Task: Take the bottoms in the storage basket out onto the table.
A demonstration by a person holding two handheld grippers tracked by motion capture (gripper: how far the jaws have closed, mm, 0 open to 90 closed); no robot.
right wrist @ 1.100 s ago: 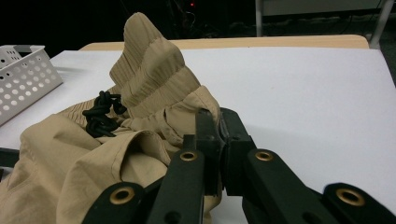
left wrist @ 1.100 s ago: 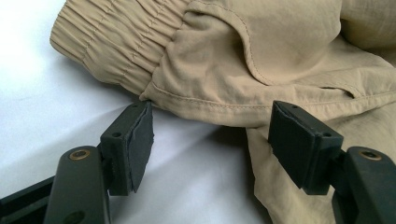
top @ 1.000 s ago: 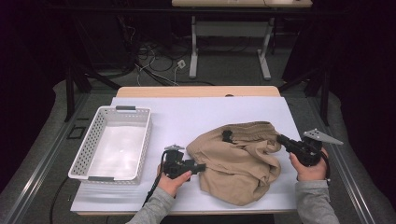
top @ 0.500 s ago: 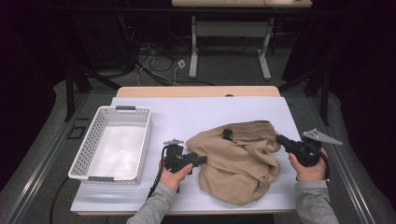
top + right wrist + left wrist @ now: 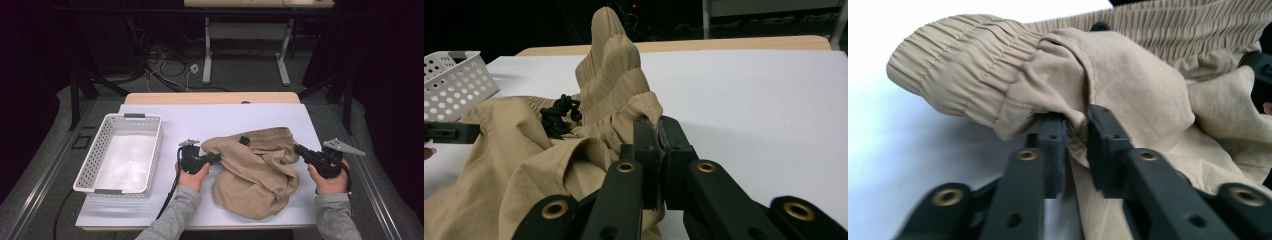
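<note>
Beige crumpled cotton trousers [image 5: 257, 172], ribbed elastic waistband and black drawstring [image 5: 558, 116], heaped on white-covered bench [image 5: 200, 120], right of white perforated plastic basket [image 5: 122, 152]. Near edge of heap draped toward person's grey sleeves. Left claw [image 5: 1075, 132], jaws just closing within the last half second, now clenched on a fold by a gathered cuff, at the heap's left edge; cuff lifted off bench compared with a second ago. Right claw [image 5: 656, 127] clamped on waistband at heap's right edge. Both ends gripped: likely ready for lifting or spreading. Fabric soft, wrinkled, limp. Farther from heap: basket, empty.
</note>
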